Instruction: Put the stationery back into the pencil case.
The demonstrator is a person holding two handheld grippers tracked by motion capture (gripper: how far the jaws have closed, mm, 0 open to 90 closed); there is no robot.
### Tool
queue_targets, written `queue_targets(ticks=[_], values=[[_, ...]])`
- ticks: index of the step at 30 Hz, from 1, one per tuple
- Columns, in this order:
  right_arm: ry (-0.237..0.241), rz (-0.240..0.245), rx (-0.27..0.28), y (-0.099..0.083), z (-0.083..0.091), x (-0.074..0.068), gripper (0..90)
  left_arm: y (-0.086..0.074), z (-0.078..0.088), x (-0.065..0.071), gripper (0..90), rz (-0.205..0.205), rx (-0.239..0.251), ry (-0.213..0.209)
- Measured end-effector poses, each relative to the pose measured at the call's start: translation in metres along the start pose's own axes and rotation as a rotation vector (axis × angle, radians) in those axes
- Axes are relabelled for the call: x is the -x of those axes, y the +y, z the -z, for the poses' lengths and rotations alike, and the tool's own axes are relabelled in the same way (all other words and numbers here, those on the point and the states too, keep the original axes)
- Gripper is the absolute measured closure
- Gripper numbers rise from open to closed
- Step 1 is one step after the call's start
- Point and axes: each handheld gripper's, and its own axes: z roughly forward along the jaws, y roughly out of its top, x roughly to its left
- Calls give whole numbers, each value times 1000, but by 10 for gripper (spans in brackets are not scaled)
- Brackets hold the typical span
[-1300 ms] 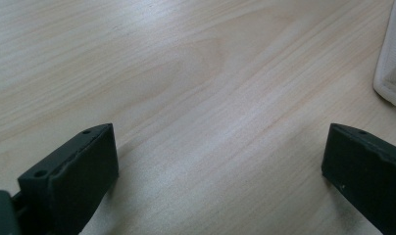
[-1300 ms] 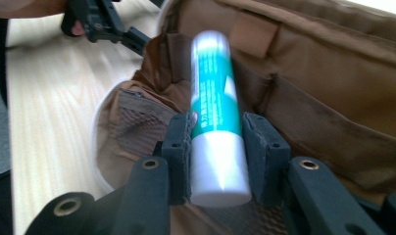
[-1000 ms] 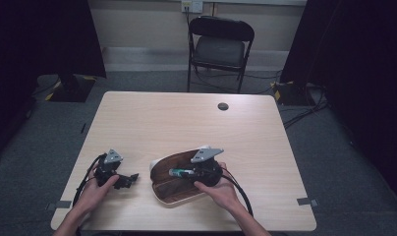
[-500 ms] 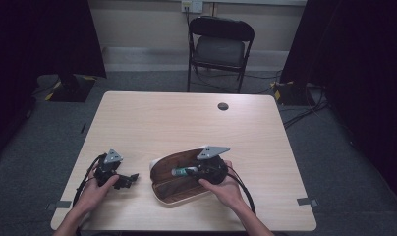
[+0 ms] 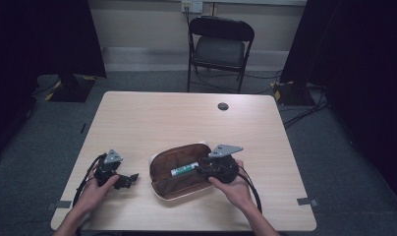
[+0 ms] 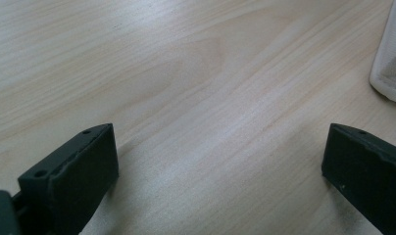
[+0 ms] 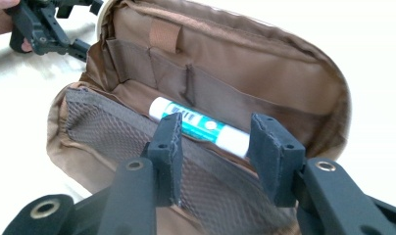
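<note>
1. Since the earlier frames, the right gripper [image 5: 202, 168] has drawn back toward the right end of the open pouch [image 5: 173, 179], and its jaws have just been opening; the white and green tube [image 5: 184, 170] they were at now lies free inside the pouch.
2. In the right gripper view those jaws stand apart, and the tube [image 7: 198, 125] shows beyond the gap between them, untouched by either pad.
3. That tube lies along the fold of the brown lining, between the mesh pocket [image 7: 108, 134] and the elastic loops [image 7: 152, 61].
4. Left gripper [image 5: 128, 179] jaws are spread wide over bare wood, nothing between them, just beside the pouch's white edge [image 6: 389, 68].
5. On the table [image 5: 152, 120], the pouch sits near the front edge, about midway along it, with the left gripper toward the front left corner.
</note>
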Motion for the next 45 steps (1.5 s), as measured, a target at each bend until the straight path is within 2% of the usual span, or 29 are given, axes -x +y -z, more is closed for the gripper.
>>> queue_targets(ticks=[16,23,29,36,41,45], values=[[-78,-83,54,-7,30,30,520,0,0,0,0,0,0,-1],[-119,-132,63,-17,41,42,437,0,0,0,0,-1,-1,-1],[-178,-179,52,-31,51,55,366,0,0,0,0,0,0,-1],[-277,-240,30,-51,67,75,254,0,0,0,0,0,0,-1],[-332,-280,3,-75,79,86,201,0,0,0,0,0,0,-1],[-360,-305,-26,-94,86,96,192,0,0,0,0,0,0,-1]])
